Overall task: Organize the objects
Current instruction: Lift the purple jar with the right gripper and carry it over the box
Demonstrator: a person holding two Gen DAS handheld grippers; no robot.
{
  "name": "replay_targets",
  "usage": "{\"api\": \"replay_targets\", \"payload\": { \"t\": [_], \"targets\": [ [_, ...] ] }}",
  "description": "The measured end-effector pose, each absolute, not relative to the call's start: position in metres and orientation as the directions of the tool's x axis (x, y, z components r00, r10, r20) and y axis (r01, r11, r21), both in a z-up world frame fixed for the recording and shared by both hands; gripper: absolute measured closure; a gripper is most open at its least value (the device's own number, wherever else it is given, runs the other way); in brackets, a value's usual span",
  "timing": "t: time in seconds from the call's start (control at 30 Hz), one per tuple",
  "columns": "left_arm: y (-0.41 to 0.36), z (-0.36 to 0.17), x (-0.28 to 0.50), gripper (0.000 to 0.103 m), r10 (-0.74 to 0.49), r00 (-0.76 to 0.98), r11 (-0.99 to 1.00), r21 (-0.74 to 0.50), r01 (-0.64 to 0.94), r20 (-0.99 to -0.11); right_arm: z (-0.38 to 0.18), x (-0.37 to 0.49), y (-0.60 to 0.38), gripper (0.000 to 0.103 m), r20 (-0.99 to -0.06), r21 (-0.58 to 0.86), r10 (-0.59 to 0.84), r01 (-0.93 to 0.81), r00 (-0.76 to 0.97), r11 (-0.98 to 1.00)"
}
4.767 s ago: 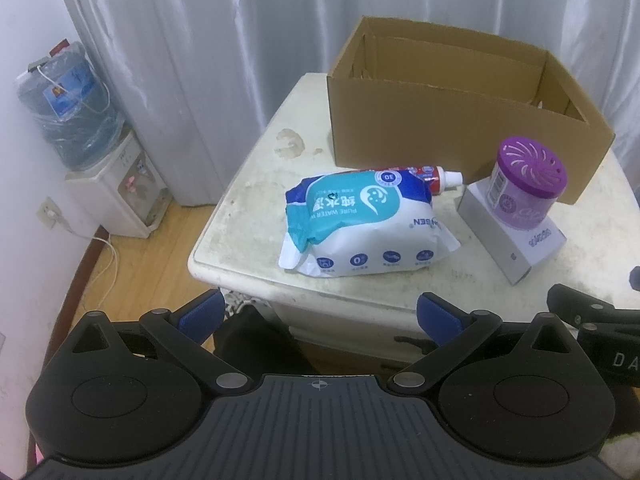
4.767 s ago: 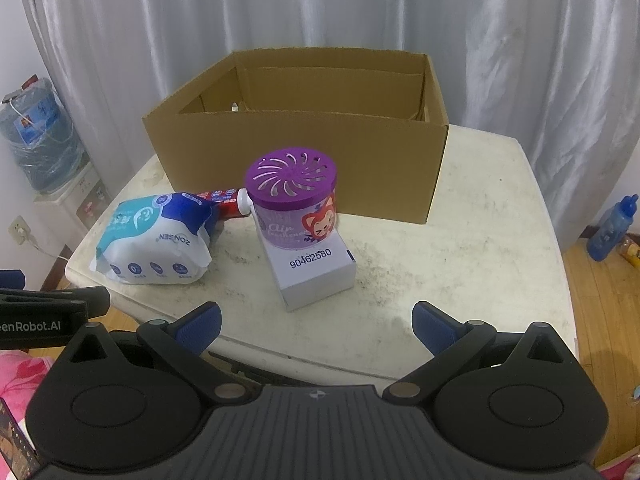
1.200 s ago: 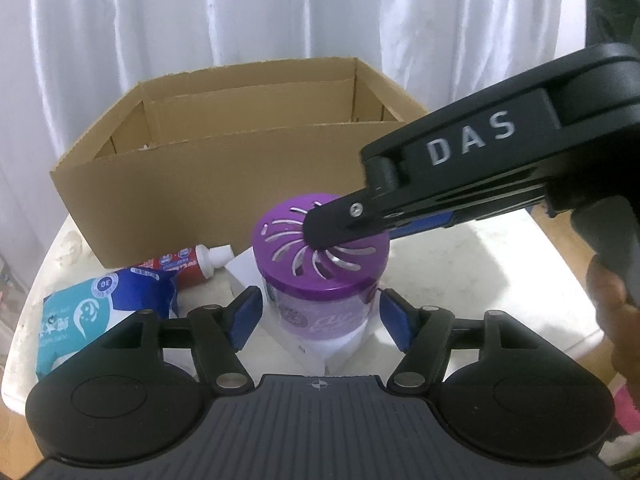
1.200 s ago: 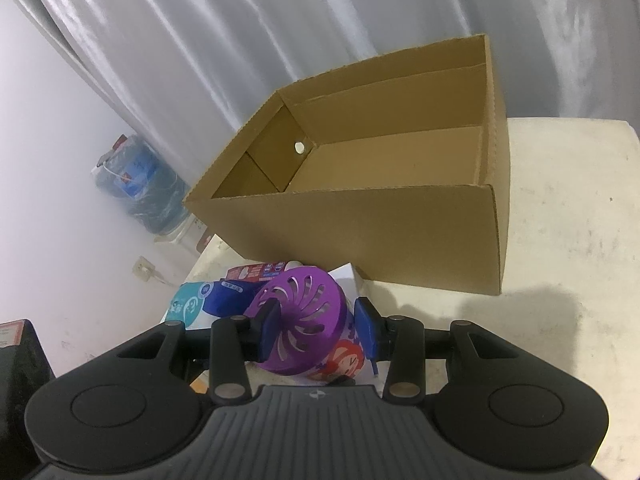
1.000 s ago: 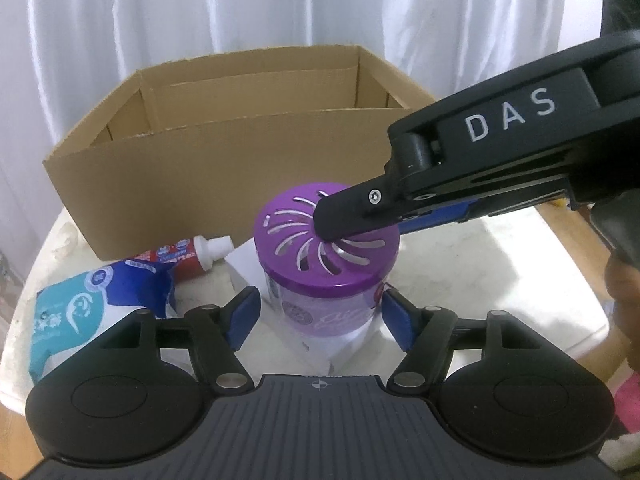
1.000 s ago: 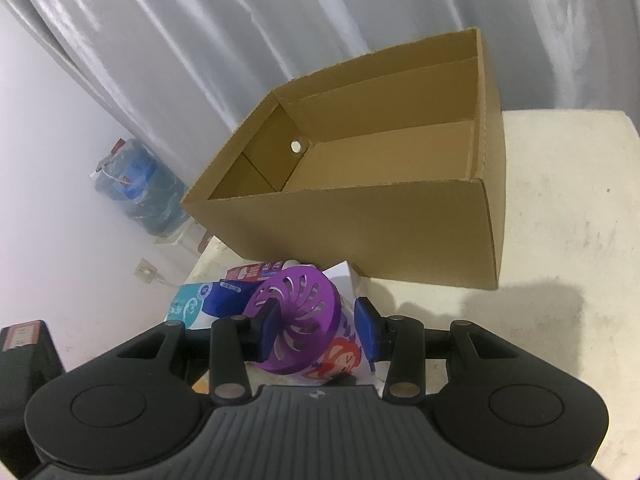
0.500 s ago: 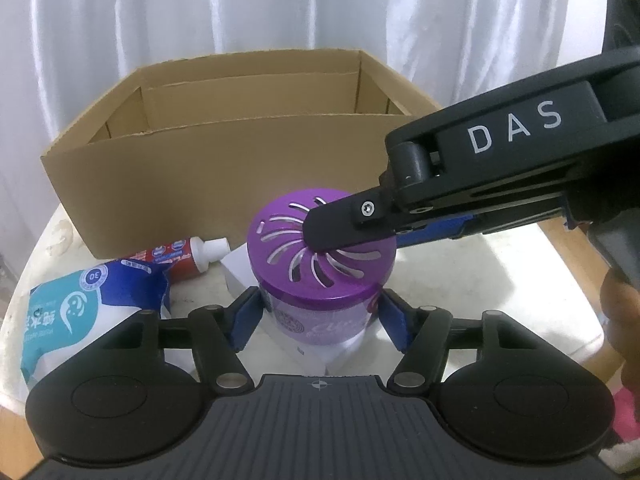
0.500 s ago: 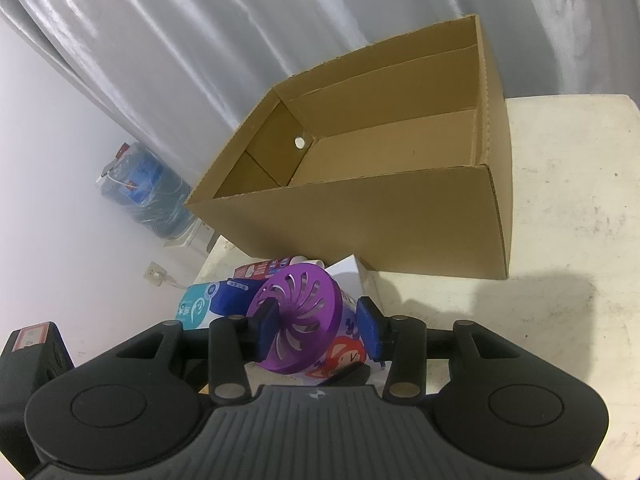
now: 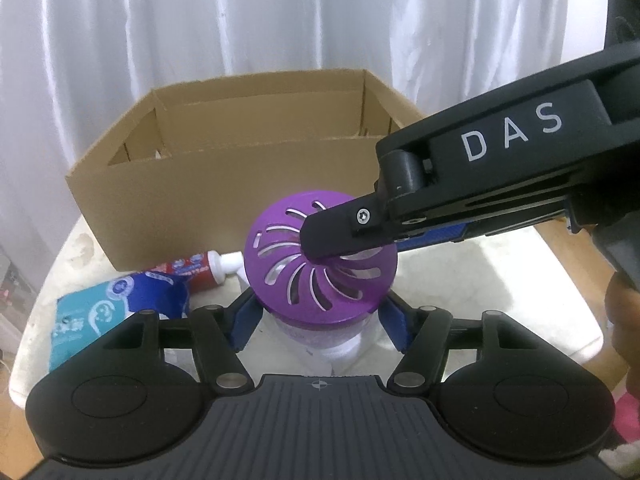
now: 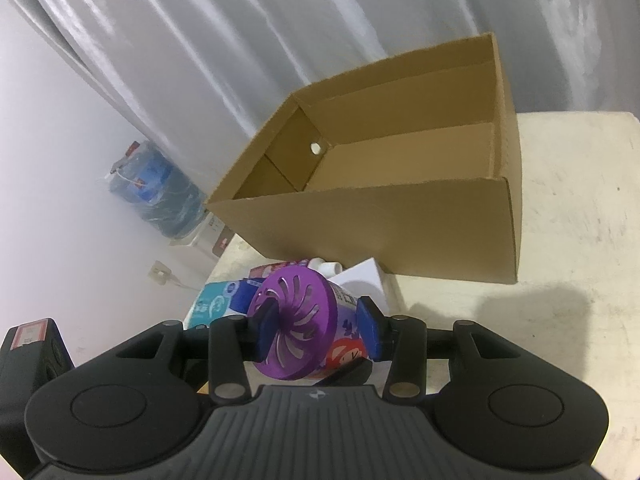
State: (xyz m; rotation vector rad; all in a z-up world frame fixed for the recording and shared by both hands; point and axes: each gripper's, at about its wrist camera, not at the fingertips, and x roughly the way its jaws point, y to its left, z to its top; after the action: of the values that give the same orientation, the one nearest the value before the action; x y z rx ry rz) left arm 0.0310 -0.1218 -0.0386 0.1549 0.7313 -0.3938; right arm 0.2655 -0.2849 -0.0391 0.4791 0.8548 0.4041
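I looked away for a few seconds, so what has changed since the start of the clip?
Both claws closed in from the table edge onto the purple-lidded jar: the right claw now clamps it, tilted, and the left claw brackets its body. The cardboard box, wipes pack, toothpaste tube and white box stayed put.

Bright, even backlight thru curtain (image 9: 280,20), glare on folds; soft shadow on table (image 10: 532,312); fisheye warp, dark corners; slight blur.
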Motion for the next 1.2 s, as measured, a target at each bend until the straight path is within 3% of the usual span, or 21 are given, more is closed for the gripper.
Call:
{"api": "replay_targets", "payload": {
  "t": [0.77, 1.0, 1.2],
  "targets": [
    [-0.114, 0.007, 0.009, 0.039, -0.237, 0.772, 0.928, 0.098, 0.36, -0.59, 0.011, 0.232, -0.272, 0.056, -0.517, 0.523, 0.545, -0.26, 0.66, 0.812],
    [-0.102, 0.039, 0.059, 0.039, -0.236, 0.791, 0.91, 0.159, 0.384, -0.565, 0.047, 0.272, -0.262, 0.056, -0.498, 0.472, 0.543, -0.314, 0.676, 0.824],
    [-0.089, 0.052, 0.158, 0.039, -0.242, 0.733, 0.899, 0.139, 0.416, -0.636, 0.056, 0.356, -0.252, 0.056, -0.556, 0.454, 0.536, -0.308, 0.636, 0.836]
  ]
}}
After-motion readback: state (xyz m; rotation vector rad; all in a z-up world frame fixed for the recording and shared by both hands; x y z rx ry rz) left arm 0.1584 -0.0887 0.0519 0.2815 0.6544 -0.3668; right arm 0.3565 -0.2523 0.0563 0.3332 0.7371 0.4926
